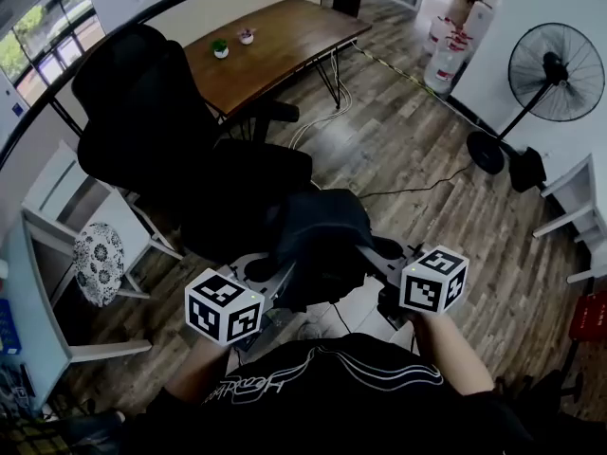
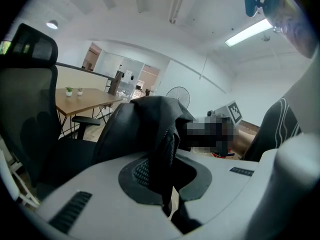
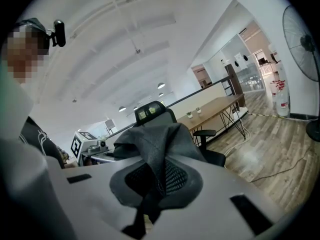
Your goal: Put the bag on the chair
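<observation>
Clamped on opposite folds of the bag [image 1: 321, 235], the left claw [image 2: 166, 181] and right claw [image 3: 151, 183] hold it slung between them so it can settle onto the chair [image 1: 142, 112] ahead.

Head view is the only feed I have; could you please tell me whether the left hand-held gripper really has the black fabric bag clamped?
Observer: Yes; the left hand-held gripper has its jaws shut on a fold of the black fabric bag.
Operator: And the right one, please?
Observer: The right hand-held gripper is shut on a mesh panel of the bag.
Operator: Is any fabric loose there?
Observer: A narrow strip hangs below the closed jaws.
</observation>
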### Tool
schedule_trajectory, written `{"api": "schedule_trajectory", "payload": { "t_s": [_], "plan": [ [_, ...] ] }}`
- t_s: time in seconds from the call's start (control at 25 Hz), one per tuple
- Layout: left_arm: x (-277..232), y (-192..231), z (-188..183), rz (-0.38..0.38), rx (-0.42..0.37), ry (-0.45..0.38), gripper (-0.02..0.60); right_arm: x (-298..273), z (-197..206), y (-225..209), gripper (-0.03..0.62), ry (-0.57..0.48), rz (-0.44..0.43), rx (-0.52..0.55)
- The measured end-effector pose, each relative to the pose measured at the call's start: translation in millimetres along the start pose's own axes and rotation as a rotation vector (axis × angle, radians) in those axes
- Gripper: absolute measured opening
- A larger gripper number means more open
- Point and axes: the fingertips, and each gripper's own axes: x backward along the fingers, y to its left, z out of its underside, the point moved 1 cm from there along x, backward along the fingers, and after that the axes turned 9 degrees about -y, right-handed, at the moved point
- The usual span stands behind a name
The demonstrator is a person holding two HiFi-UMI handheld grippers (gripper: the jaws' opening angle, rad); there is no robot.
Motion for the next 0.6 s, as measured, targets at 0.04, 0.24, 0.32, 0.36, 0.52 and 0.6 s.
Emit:
{"api": "schedule_trajectory", "payload": {
  "t_s": [0.04,0.24,0.32,0.36,0.52,0.6],
  "plan": [
    [0,5,-5,-0.002,-0.007,-0.007,0.034,-5,-5,0,0.005,0.002,-0.004,0.008],
    [2,23,-25,-0.016,-0.010,-0.047,0.034,-29,-29,0,0.005,0.033,-0.039,0.071],
    [5,29,-32,-0.025,0.010,-0.069,0.034,-40,-39,2,0.005,0.045,-0.059,0.100],
    [6,34,-36,-0.034,0.020,-0.081,0.034,-47,-44,4,0.005,0.046,-0.073,0.111],
    [12,52,-48,-0.097,0.047,-0.123,0.034,-77,-59,4,0.005,0.055,-0.134,0.147],
    [12,60,-55,-0.135,0.055,-0.138,0.034,-91,-66,1,0.005,0.058,-0.179,0.153]
  ]
}}
